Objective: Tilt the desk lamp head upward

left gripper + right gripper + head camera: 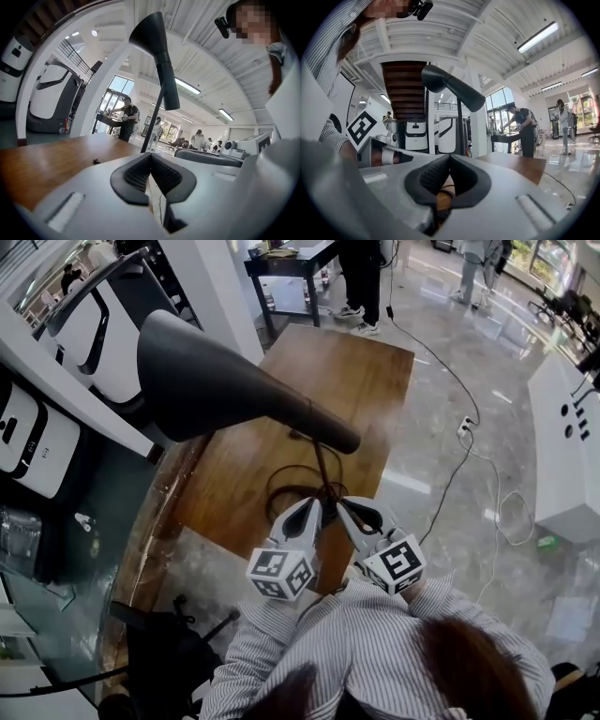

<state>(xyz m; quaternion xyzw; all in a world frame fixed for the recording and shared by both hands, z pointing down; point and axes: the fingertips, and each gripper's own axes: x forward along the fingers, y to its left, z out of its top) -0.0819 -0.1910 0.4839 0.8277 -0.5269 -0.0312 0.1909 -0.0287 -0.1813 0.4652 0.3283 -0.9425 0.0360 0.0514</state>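
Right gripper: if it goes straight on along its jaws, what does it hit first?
Probably the black desk lamp's thin upright stem, which stands just right of the shut right gripper's line. Depth is unclear, so it might pass on the stem's left.

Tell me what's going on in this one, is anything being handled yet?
Not yet. A person holds the left gripper and the right gripper side by side, low over the near end of the wooden table. Both are shut with nothing between their jaws. The black desk lamp head stands above and ahead of them, untouched, with its cable coiled on the table near the grippers.
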